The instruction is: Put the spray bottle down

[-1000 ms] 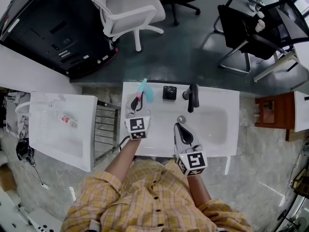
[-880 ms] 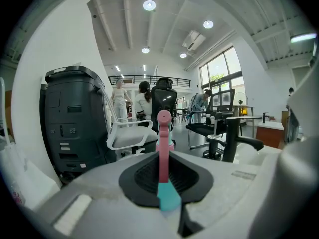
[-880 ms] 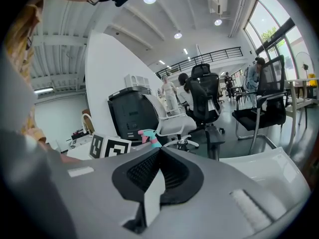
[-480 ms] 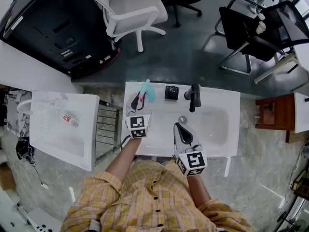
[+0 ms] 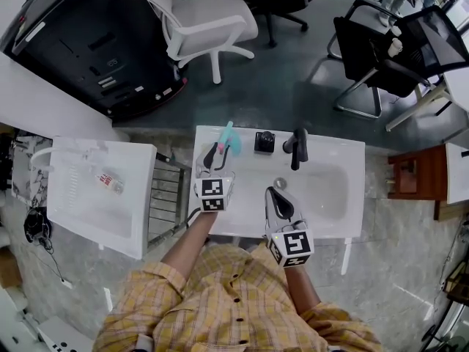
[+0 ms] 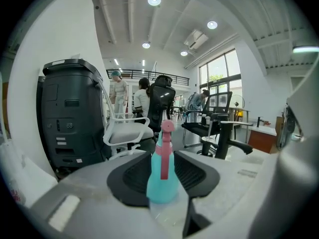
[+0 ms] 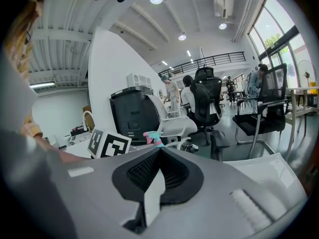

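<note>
- Where the white desk meets its left rear corner, the spray bottle stands upright on its base, turquoise in the body with a pink head and trigger.
- The left gripper reaches toward it from the near side, its marker cube toward the person.
- In the left gripper view the fingers are spread apart, one on each side of the bottle. The ribbed black faces of both show beside its body, and a strip of pale desk shows below its base.
- Whether either face brushes the bottle I cannot tell; nothing looks pinched.
- The right gripper lies over the near rim of the sink basin, well to the right of the bottle.
- In its own view its fingers meet at the tips, with nothing between them.
- Past those tips the same view shows the bottle's pink head, and the left gripper's cube further left.
- A black tap stands on the desk at the back edge of the basin. A small black square thing sits just left of it, between the tap and the bottle.
- A round drain shows in the basin near the right gripper's tips.
- Beyond the desk are a white office chair and a large black machine.
- The person's yellow checked shirt fills the bottom of the head view.
</note>
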A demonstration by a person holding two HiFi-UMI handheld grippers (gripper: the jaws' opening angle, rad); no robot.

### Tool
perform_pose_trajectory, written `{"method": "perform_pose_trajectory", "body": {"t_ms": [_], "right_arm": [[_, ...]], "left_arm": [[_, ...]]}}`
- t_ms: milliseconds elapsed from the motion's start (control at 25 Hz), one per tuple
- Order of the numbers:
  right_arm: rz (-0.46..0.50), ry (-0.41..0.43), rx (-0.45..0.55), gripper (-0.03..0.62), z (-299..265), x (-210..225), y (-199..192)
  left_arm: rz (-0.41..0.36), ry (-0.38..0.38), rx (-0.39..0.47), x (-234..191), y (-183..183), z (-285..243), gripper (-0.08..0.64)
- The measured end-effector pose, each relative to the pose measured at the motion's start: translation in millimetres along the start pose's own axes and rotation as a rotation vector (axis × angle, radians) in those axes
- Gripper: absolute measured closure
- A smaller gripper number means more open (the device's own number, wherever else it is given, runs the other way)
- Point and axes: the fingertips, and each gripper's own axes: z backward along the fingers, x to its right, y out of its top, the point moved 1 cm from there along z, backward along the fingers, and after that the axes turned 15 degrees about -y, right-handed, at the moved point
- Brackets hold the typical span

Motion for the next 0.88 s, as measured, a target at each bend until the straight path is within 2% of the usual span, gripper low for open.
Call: {"method": "perform_pose_trajectory", "body": {"t_ms": [560, 760, 880], "right_arm": [[-0.016, -0.036, 0.061, 0.591, 24.3, -22.2, 11.2], [-0.036, -0.055, 0.084, 0.591, 40.6, -37.1, 19.1], [-0.049, -0.065, 0.089, 0.591, 50.8, -44.6, 23.4]], "left_arm": [[-0.026, -0.049, 0.029, 21.1, 22.3, 49.1, 0.426], [-0.002, -0.062, 0.044, 29.1, 33.3, 87.0, 0.461], [-0.009, -0.086, 0.052, 37.4, 39.4, 109.6, 0.506]]}}
